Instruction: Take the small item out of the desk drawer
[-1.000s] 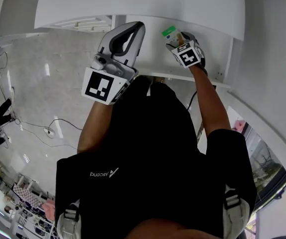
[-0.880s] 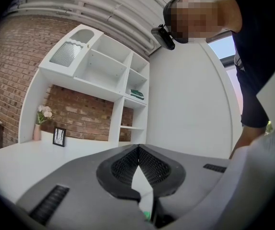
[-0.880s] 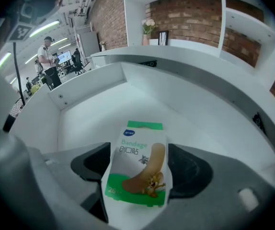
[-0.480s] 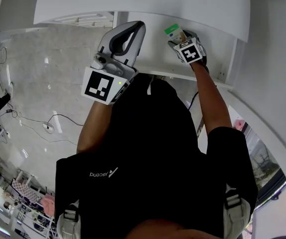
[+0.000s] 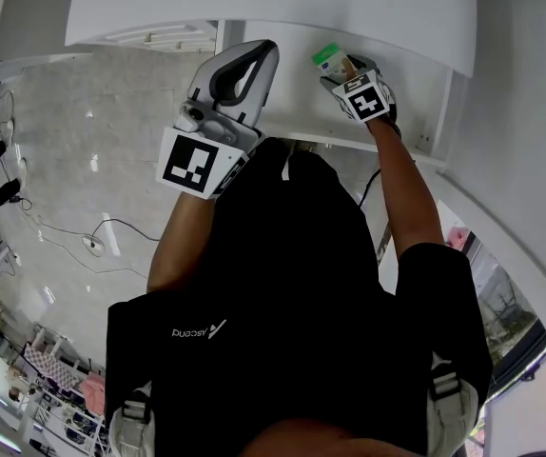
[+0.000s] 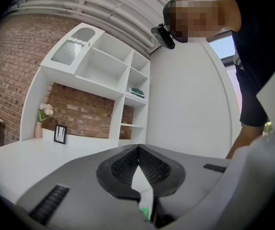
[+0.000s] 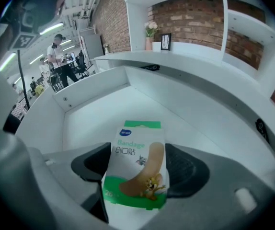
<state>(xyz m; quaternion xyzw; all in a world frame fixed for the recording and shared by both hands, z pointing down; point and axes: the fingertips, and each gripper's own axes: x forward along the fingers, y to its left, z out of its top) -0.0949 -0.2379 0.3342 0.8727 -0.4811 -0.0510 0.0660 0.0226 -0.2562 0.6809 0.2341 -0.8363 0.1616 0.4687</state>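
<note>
The right gripper [image 5: 341,72] is clamped on the bandage box [image 7: 136,169], which stands upright between its jaws over the open drawer [image 7: 87,92]. The left gripper [image 6: 138,152], just beside it, has its jaws pressed together, empty.

Count: 2 grippers (left gripper [image 6: 138,150], right gripper [image 7: 138,176]), 1 bandage box [image 7: 137,145], 1 drawer [image 7: 128,102], 1 desk [image 7: 190,51], 1 vase of flowers [image 7: 150,33], 1 picture frame [image 7: 166,41], 1 shelf unit [image 6: 106,73], 1 person [image 7: 58,54] standing in the background.
</note>
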